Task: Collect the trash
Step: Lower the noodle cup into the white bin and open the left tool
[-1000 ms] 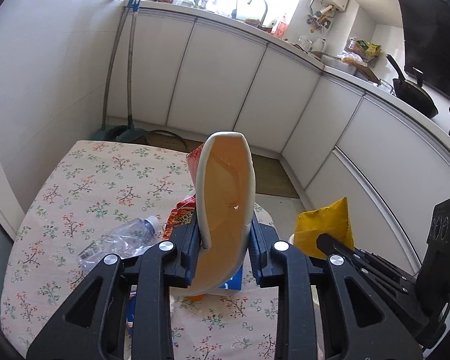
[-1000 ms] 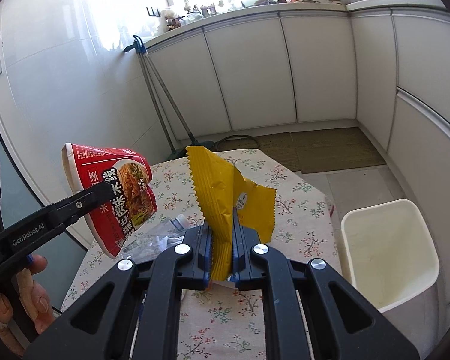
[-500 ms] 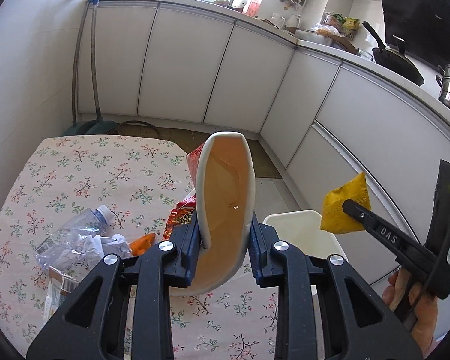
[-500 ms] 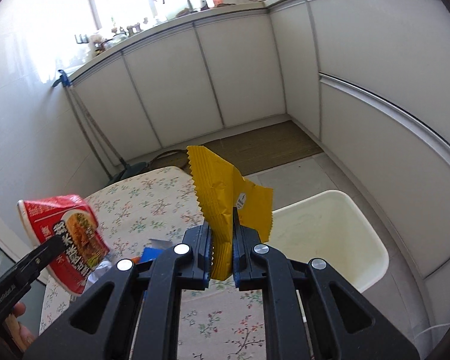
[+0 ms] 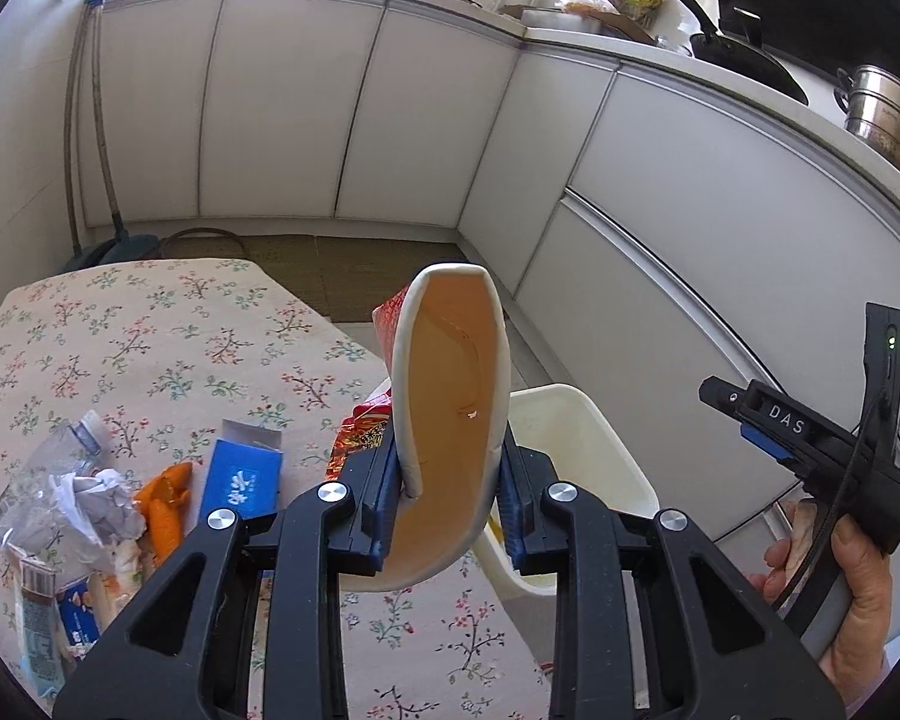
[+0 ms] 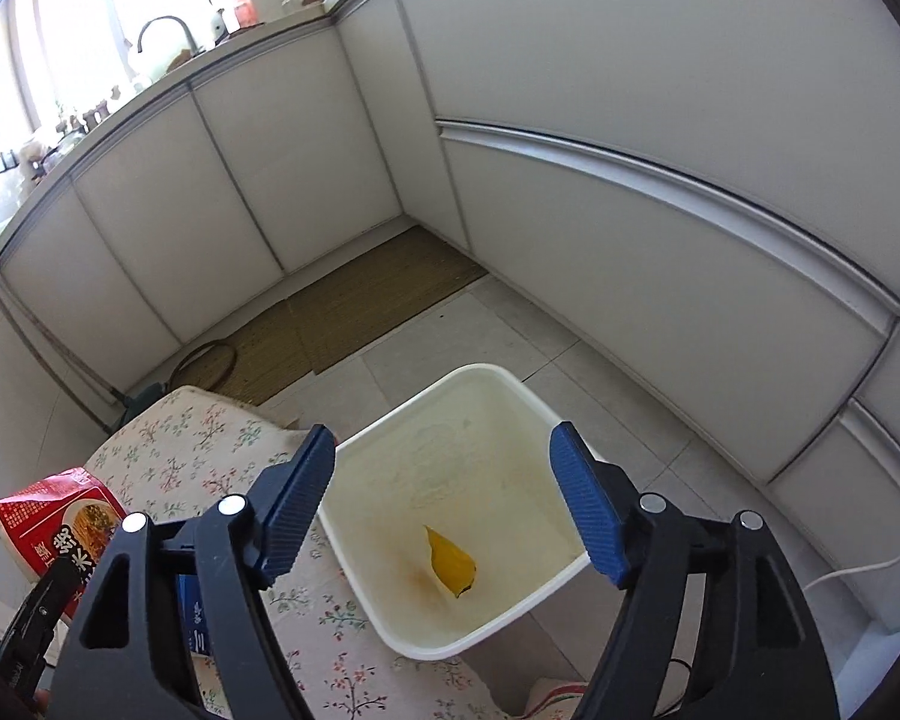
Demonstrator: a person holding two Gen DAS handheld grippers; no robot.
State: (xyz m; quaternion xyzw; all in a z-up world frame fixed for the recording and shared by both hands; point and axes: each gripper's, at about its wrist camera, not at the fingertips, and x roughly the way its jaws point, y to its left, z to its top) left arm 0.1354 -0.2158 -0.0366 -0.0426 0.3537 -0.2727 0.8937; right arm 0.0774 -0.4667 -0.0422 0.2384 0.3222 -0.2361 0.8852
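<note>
Left gripper [image 5: 450, 480] pinching the cup [image 5: 450, 408], bin [image 5: 576, 438] just right of it; right gripper [image 6: 444, 498] jaws opening, empty, above bin.

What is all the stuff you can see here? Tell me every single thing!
noodle cup: one, red outside, orange inside, squeezed in the left gripper
bin: one, white, on the floor beside the table
wrapper: one, yellow, inside the bin
table: one, flowered cloth
bottle: one, clear, crushed, on the table
carton: one, blue, on the table
peel: one, orange, beside the carton
pan: one, black, on the counter
pot: one, steel, on the counter
left gripper: black, shut on the cup
right gripper: black, opening, nothing between its jaws
</note>
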